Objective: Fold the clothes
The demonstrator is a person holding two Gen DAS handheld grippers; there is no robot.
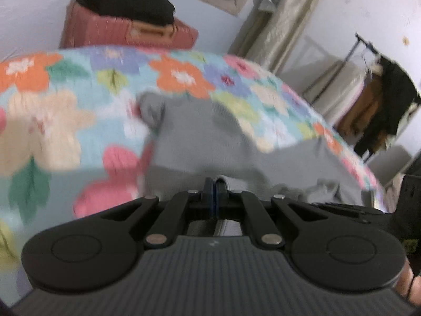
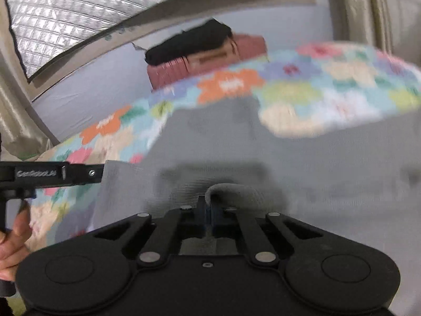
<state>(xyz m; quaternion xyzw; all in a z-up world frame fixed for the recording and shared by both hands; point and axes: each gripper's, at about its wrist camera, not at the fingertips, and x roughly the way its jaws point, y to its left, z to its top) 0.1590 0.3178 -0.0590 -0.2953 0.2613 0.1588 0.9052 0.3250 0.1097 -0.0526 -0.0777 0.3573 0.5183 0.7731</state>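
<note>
A grey garment [image 1: 200,139] lies spread on a bed with a floral cover [image 1: 65,110]. My left gripper [image 1: 215,184] is shut on a near edge of the garment, cloth pinched between the jaws. In the right wrist view the grey garment [image 2: 302,163] fills the middle and right. My right gripper [image 2: 210,205] is shut on a rolled fold of its near edge. The left gripper's body [image 2: 52,175] shows at the left edge of the right wrist view, beside the garment's left corner. Both views are motion-blurred.
A dark red suitcase [image 1: 123,33] with black clothing [image 1: 126,2] on top stands behind the bed by the wall. A clothes rack [image 1: 379,92] with dark garments stands at the right. A foil-covered window [image 2: 105,13] and curtains are behind.
</note>
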